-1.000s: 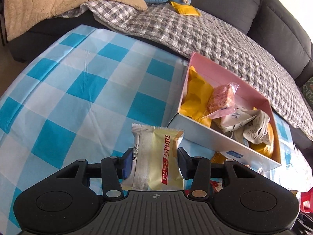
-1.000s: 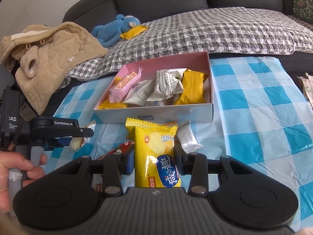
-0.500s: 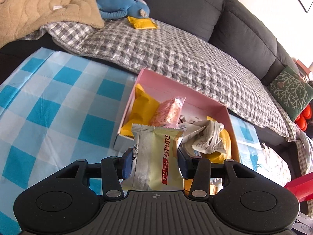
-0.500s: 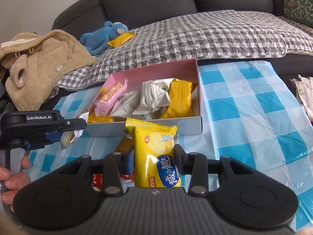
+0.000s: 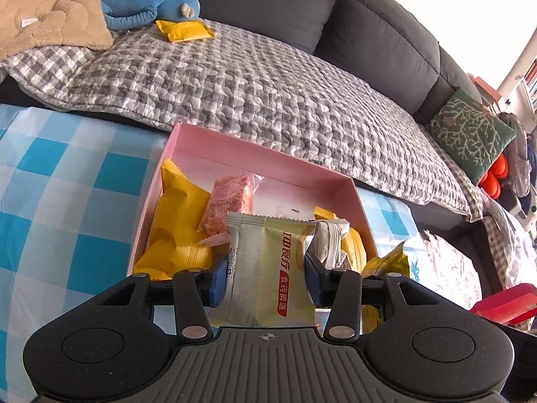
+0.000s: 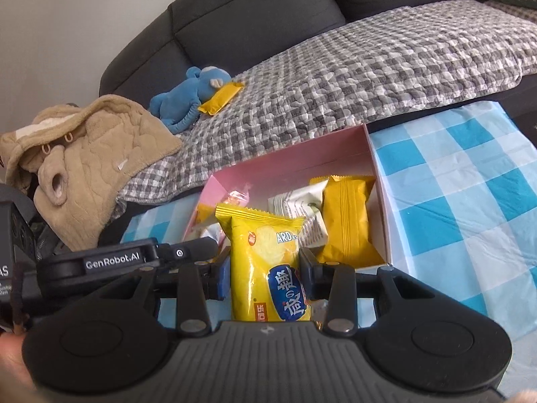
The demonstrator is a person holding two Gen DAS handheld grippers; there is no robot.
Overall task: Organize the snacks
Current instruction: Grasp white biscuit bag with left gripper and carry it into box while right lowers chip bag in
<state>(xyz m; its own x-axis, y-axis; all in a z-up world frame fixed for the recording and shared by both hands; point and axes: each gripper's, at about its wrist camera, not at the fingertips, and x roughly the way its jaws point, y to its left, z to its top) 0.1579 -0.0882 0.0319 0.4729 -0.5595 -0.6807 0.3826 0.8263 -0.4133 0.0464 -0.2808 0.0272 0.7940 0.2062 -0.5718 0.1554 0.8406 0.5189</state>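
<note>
At the far left of the right wrist view a tan fleece garment [image 6: 87,154] lies heaped on the sofa, clear of the work. Next comes the left gripper [image 5: 265,277], its jaws pinched on a pale green snack packet [image 5: 268,268] held upright just over the near wall of the pink box [image 5: 268,164], which sits on the blue checked tablecloth [image 5: 67,201]. Inside the box a yellow packet [image 5: 174,221] and a pink wafer pack [image 5: 230,201] fill the left end, with more wrappers piled to the right. The right gripper [image 6: 265,277] grips a yellow chip bag [image 6: 265,262] beside it, also near the front wall. The likely trouble is crowding — both tools close together over one small box could knock each other, and a packet let go above the heap may slide off the slick wrappers and tip over the low wall onto the cloth.
</note>
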